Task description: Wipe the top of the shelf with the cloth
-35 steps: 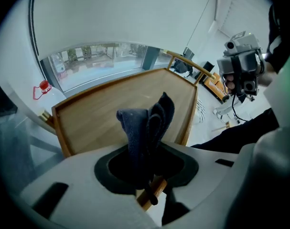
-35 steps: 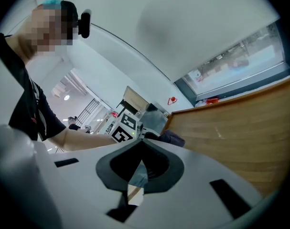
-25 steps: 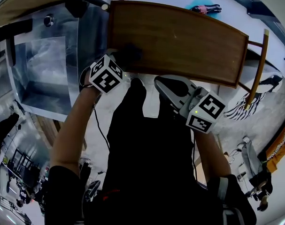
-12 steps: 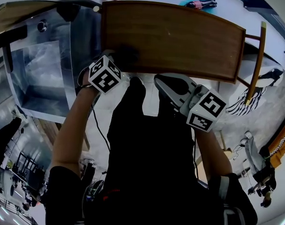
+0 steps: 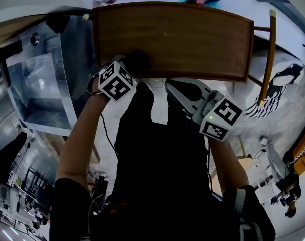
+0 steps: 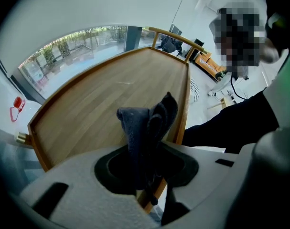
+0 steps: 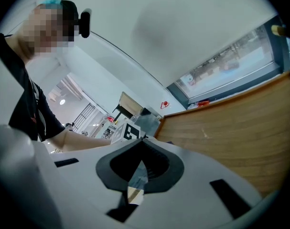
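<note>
Left gripper point(image 6: 147, 149) is clamping a dark cloth point(image 6: 147, 123) at the wooden shelf top point(image 5: 182, 34)'s near corner, beside a steel sink point(image 5: 41, 79); right gripper point(image 7: 141, 144) is hovering, jaws together.

A dark grey bunched cloth point(image 6: 149, 123) stands crumpled and upright, pinched between the closed jaws of the left gripper point(image 6: 147, 163). It is at the near edge of the brown rectangular wooden shelf top point(image 6: 102, 104), toward that top's left corner. The shelf top lies flat, ringed by a low raised rim. Whether cloth meets wood is unclear.
</note>
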